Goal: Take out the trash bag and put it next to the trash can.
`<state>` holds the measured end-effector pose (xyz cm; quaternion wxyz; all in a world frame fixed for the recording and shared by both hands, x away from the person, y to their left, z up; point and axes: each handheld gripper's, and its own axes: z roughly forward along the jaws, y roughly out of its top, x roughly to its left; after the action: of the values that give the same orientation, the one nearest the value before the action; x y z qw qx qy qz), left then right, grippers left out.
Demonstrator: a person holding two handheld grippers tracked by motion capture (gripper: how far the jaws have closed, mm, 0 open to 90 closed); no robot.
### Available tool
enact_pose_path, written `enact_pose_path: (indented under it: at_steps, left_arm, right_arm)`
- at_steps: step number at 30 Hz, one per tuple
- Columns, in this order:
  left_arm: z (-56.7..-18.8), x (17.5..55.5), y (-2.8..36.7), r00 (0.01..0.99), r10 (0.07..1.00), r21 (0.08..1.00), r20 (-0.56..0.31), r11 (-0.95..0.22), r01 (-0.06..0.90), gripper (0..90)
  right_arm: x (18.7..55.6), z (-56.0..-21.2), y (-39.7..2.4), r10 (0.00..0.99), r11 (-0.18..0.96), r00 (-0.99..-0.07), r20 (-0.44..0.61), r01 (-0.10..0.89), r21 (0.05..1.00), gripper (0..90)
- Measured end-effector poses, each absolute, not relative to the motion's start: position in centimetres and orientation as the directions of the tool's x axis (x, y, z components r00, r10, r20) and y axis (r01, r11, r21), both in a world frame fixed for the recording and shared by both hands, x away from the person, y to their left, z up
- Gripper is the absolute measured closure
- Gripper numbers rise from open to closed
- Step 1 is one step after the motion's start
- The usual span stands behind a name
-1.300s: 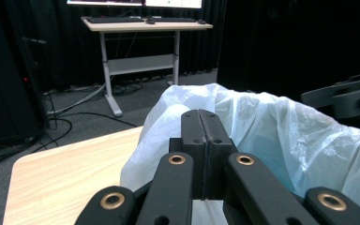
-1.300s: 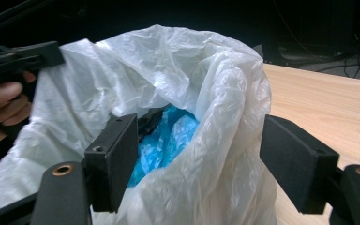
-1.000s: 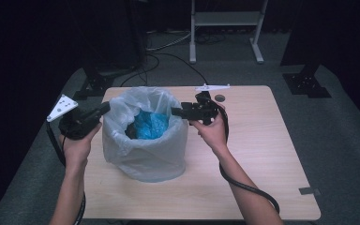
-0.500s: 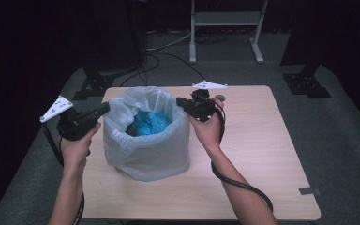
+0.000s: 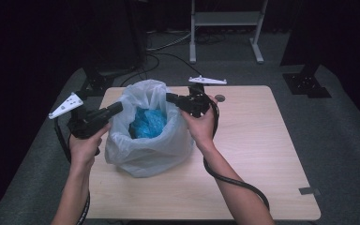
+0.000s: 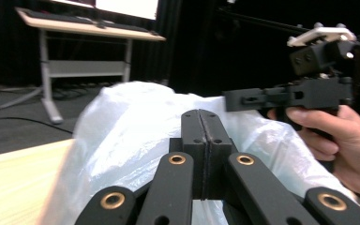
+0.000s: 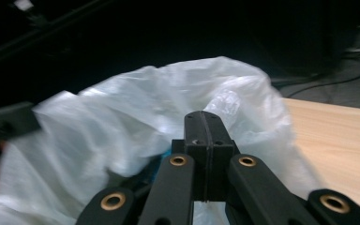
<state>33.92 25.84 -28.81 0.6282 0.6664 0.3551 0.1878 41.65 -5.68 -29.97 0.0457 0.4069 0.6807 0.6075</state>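
- My left gripper (image 5: 116, 108) sits at the bag's (image 5: 145, 145) left rim, jaws pressed together; in the left gripper view no film shows between them, so I count on no hold there.
- My right gripper (image 5: 171, 98) is at the right rim, its jaws having just closed; I can't tell whether plastic is caught.
- The white bag stands open on the table (image 5: 262, 154) between my hands, blue stuff (image 5: 147, 123) inside.
- To do this well, I judge: lift both rims evenly, keep them level, pull gently apart.
- A jerk could tear the thin film or tip the bag.
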Motion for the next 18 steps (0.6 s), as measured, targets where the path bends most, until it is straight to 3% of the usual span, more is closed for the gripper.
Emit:
enact_pose_path:
  at_steps: [9,18]
  left_arm:
    - [-29.3,35.3,23.6,0.715,0.647,0.955,-0.266,0.074,0.288,90.0]
    - [-29.3,35.8,22.8,0.722,0.626,0.945,-0.293,0.076,0.318,90.0]
  right_arm:
    - [40.9,-30.2,-3.7,0.490,-0.100,-0.703,0.516,0.543,0.834,90.0]
    - [39.4,-30.8,-2.9,0.404,-0.070,-0.766,0.500,0.519,0.852,90.0]
